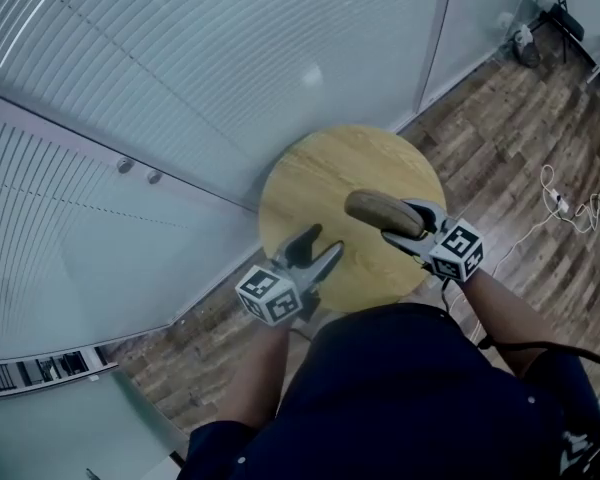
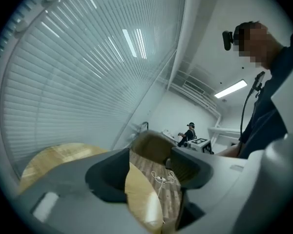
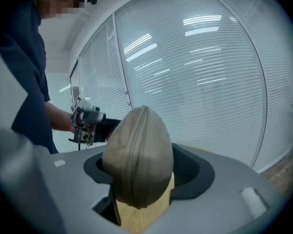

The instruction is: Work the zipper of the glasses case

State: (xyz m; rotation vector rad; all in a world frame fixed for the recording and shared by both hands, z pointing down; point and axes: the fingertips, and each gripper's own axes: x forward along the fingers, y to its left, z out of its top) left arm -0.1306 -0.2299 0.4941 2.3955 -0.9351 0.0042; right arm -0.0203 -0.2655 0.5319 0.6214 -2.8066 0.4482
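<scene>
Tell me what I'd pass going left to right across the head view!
left gripper → glasses case → white cable on the floor

Round light-wood table (image 1: 320, 183) stood just beside ribbed frosted-glass wall (image 1: 180, 58), on dark wood-plank floor (image 1: 500, 138). White cable tangle (image 1: 565, 203) lay on floor, rt of table. Black chair (image 1: 555, 3) in far corner. Distant person (image 2: 189, 130) in bkgd.

Zipped tan oval glasses case (image 1: 385, 213), aloft
</scene>
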